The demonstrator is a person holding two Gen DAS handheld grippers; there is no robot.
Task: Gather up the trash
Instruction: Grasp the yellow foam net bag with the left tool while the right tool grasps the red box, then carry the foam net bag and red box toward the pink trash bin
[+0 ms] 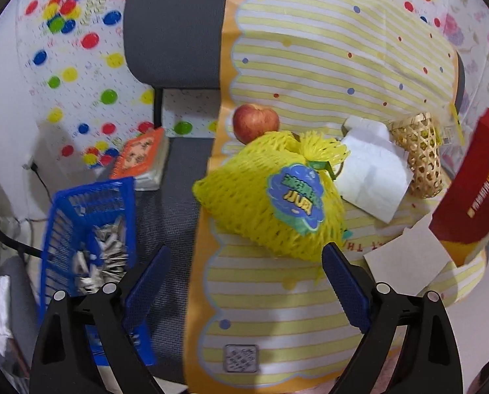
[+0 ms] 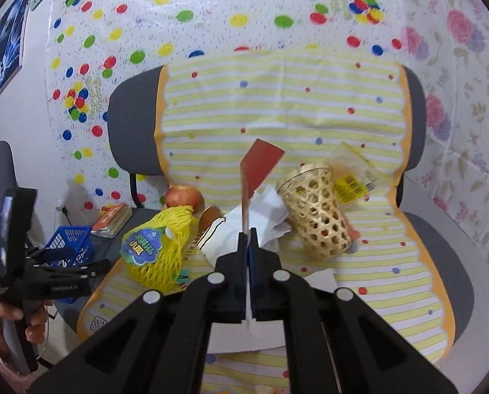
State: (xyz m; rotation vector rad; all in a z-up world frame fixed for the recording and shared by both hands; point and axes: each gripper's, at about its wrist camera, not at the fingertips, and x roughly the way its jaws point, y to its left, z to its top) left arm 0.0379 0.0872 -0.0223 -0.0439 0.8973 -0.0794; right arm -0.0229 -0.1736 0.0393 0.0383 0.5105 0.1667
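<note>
Right claw (image 2: 248, 236) clamped edge of flat red cardboard box (image 2: 260, 167), lifted above striped yellow cloth (image 2: 310, 105) on chair, we judged for carrying to blue plastic basket (image 2: 68, 244) at seat's left edge. Left claw (image 1: 244, 269) gaped wide, empty, facing yellow foam-net fruit bag (image 1: 270, 197) mid-cloth. Box print blurred; basket contents unclear to us.
</note>
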